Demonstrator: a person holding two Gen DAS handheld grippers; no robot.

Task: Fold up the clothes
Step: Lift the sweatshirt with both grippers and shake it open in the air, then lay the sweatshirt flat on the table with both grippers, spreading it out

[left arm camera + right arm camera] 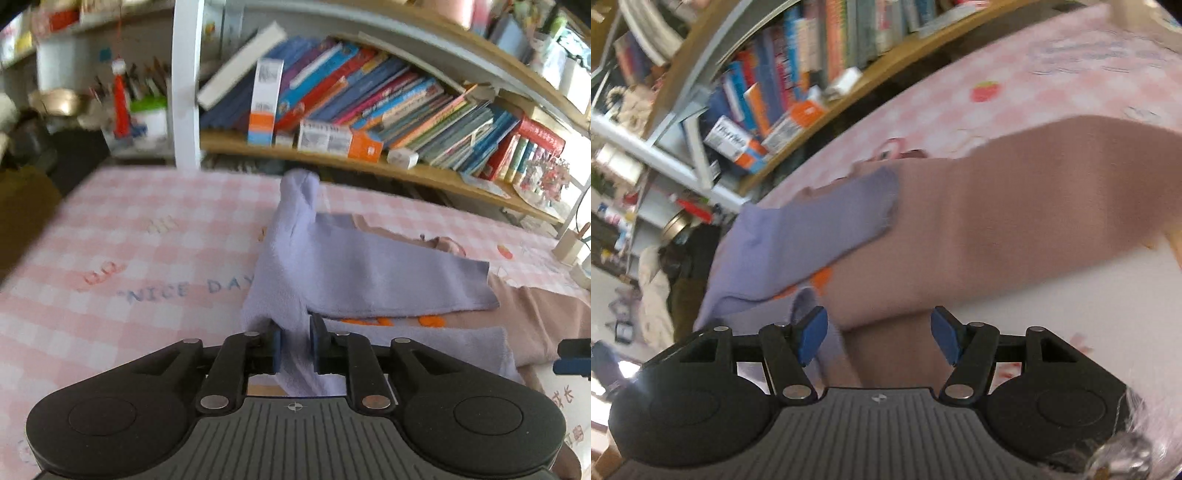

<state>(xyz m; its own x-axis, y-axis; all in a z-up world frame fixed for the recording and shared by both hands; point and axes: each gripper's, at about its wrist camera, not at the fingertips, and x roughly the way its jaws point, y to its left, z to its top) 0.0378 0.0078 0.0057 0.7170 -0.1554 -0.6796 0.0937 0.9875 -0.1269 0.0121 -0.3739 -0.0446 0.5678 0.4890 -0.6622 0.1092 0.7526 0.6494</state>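
A garment with a tan body (997,206) and lavender sleeves lies on the pink checked tablecloth (129,240). My left gripper (295,343) is shut on a lavender sleeve (295,236) and holds it lifted, so the sleeve rises in a ridge and drapes right over the tan body (535,317). Orange print (428,320) shows under the sleeve. My right gripper (879,336) is open, just above the tan body, with the lavender sleeve (812,229) lying to its upper left. The tip of the right gripper shows in the left wrist view (572,356) at the right edge.
A wooden bookshelf (369,110) packed with books and boxes runs along the table's far edge. A white shelf post (184,92) stands at the back. Clutter and a metal bowl (55,101) sit at the back left. The tablecloth reads "NICE DAY" (184,290).
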